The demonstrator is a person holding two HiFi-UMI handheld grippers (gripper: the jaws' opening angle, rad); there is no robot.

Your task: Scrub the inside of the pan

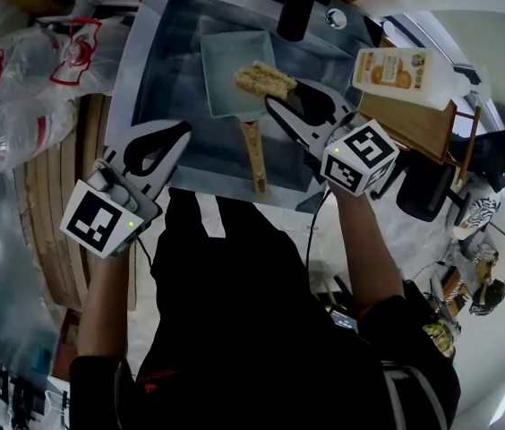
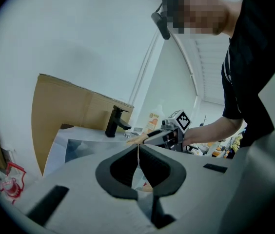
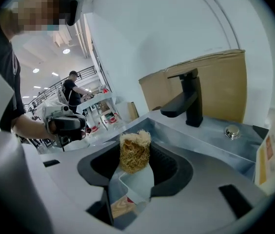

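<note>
A pale blue square pan [image 1: 226, 79] with a wooden handle [image 1: 254, 155] lies in the steel sink [image 1: 167, 79]. My right gripper [image 1: 281, 92] is shut on a tan fibrous scrubber [image 1: 264, 81], which hangs over the pan's right part; I cannot tell whether it touches. In the right gripper view the scrubber [image 3: 134, 152] stands pinched between the jaws of my right gripper [image 3: 135, 156], with the pan [image 3: 138, 182] below. My left gripper [image 1: 184, 133] hovers over the sink's front left edge, apart from the pan. Its tips meet with nothing held, as the left gripper [image 2: 138, 149] shows in its own view.
A black faucet [image 3: 188, 99] stands at the sink's back, with a round knob [image 3: 232, 131] beside it. An orange-labelled bottle [image 1: 396, 68] sits right of the sink. Bagged plastic bottles [image 1: 20, 70] lie to the left. Brown cardboard [image 3: 215, 77] leans against the wall behind.
</note>
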